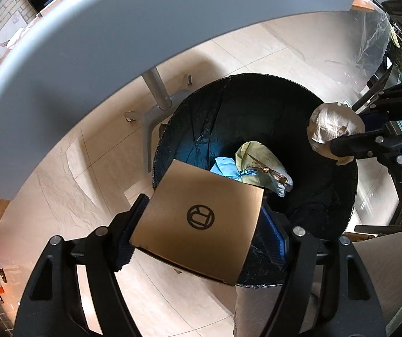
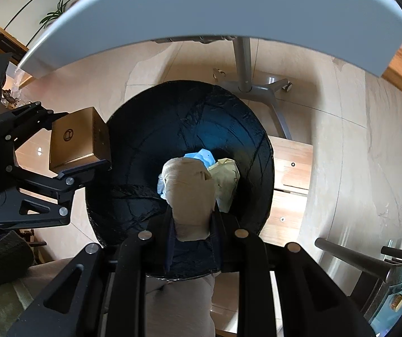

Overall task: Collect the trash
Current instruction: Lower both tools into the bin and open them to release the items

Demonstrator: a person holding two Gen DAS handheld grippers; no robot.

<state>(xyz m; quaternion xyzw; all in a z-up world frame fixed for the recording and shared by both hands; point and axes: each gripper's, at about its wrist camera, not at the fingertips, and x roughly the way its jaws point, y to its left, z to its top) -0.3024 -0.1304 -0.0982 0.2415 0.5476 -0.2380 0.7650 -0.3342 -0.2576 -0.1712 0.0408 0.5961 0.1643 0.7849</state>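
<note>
The left claw [image 1: 201, 219] clamps a small gold-brown box [image 1: 198, 221] by two opposite sides, so the box hangs flat with its printed round mark facing up. In the left wrist view the box sits at the 7 o'clock edge of the bin [image 1: 352, 196], partly over the rim and partly over the floor [image 1: 60, 168]. I judge it is held there to be let go into the bin, but it may need to come more toward the middle first, or it can catch the rim.

The bin is lined with a black bag and stands on the floor below the edge of the grey desk [image 1: 116, 28]. At its bottom lie a blue piece of paper [image 1: 225, 167] and a pale yellow wrapper [image 1: 260, 165].

The right claw [image 2: 191, 210] is clenched on a crumpled paper towel [image 2: 189, 193], pinching its lower part. In the right wrist view the wad hangs over the inner part of the bin, near 6 o'clock, so it should fall inside when released.
</note>
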